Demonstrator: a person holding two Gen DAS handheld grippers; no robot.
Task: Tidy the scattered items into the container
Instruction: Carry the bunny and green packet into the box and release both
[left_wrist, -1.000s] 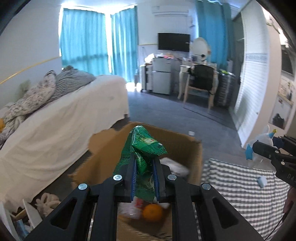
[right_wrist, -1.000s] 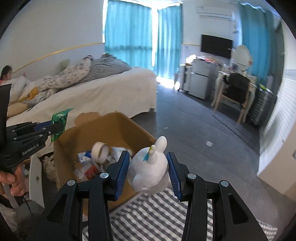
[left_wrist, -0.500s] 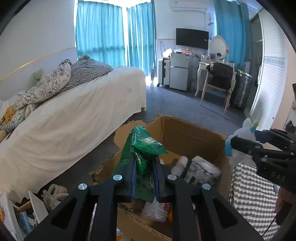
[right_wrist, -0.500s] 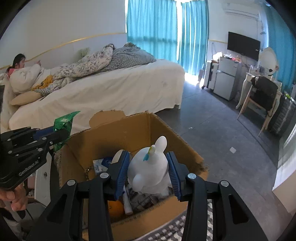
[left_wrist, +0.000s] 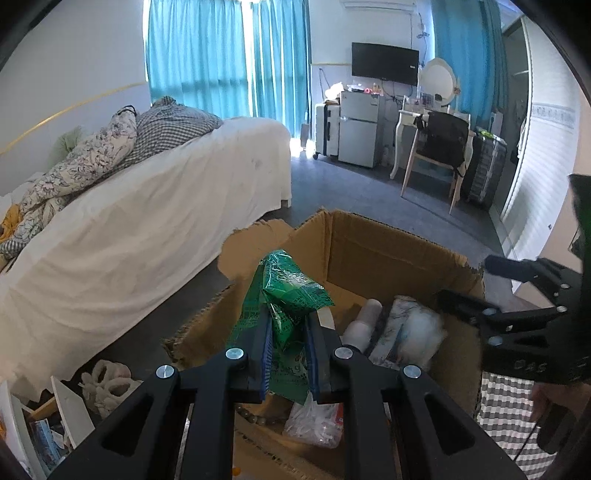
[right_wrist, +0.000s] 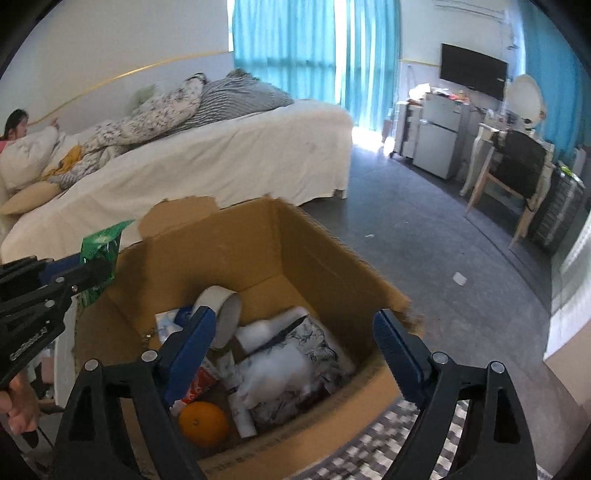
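Observation:
An open cardboard box (right_wrist: 229, 251) holds an orange (right_wrist: 203, 424), a tape roll (right_wrist: 221, 306), packets and other items. My right gripper (right_wrist: 295, 317) hangs over it, its jaws opening with nothing pressed between the pads. Below it, a white plush toy (right_wrist: 273, 373) lies blurred on the pile inside the box. My left gripper (left_wrist: 290, 325) is shut on a crinkled green packet (left_wrist: 284, 291), held above the near left part of the box (left_wrist: 388, 251). The left wrist view shows the right gripper (left_wrist: 469, 280) at the box's right rim.
A white-sheeted bed (left_wrist: 147, 221) runs along the left, with a person (right_wrist: 14, 125) lying at its head. A checked cloth (right_wrist: 388, 443) lies beside the box. Slippers and clutter (left_wrist: 107, 384) sit on the floor at left. A chair (left_wrist: 439, 147) stands across the grey floor.
Both grippers came in over the box. The right gripper opened and let go of the white plush toy, which dropped into the box. The left gripper kept its hold on the green packet.

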